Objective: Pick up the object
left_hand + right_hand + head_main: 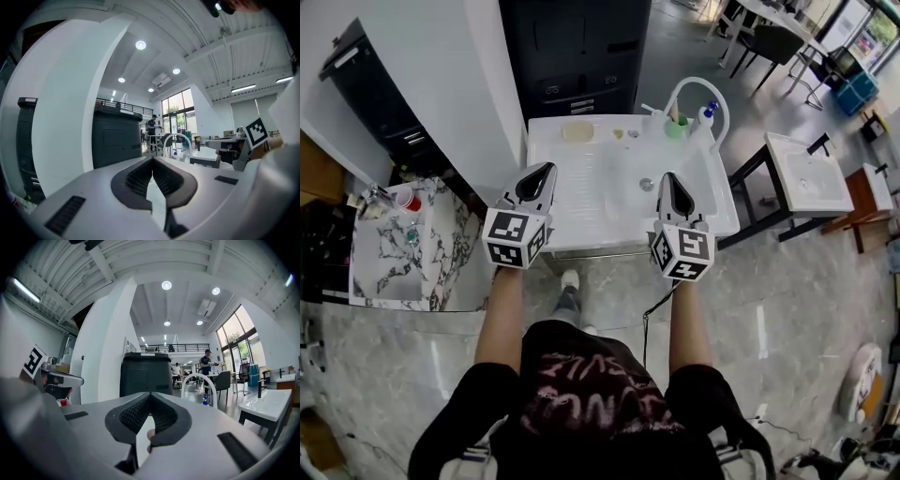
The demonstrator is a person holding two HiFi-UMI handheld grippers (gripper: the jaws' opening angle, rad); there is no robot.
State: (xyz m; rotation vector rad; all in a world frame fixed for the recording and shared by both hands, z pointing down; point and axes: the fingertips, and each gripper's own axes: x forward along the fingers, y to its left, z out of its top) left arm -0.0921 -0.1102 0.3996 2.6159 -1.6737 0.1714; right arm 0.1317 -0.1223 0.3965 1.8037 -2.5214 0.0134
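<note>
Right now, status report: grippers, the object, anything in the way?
Left gripper shut, empty. Right gripper shut, empty. Nothing picked up; both over the sink. No obstruction seen.

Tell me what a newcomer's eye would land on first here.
The grey left gripper and right gripper, each with a black-and-white marker cube, hang shut over the near edge of the white washbasin counter. Next, the white arched faucet at its far right corner, with a black cabinet behind.
</note>
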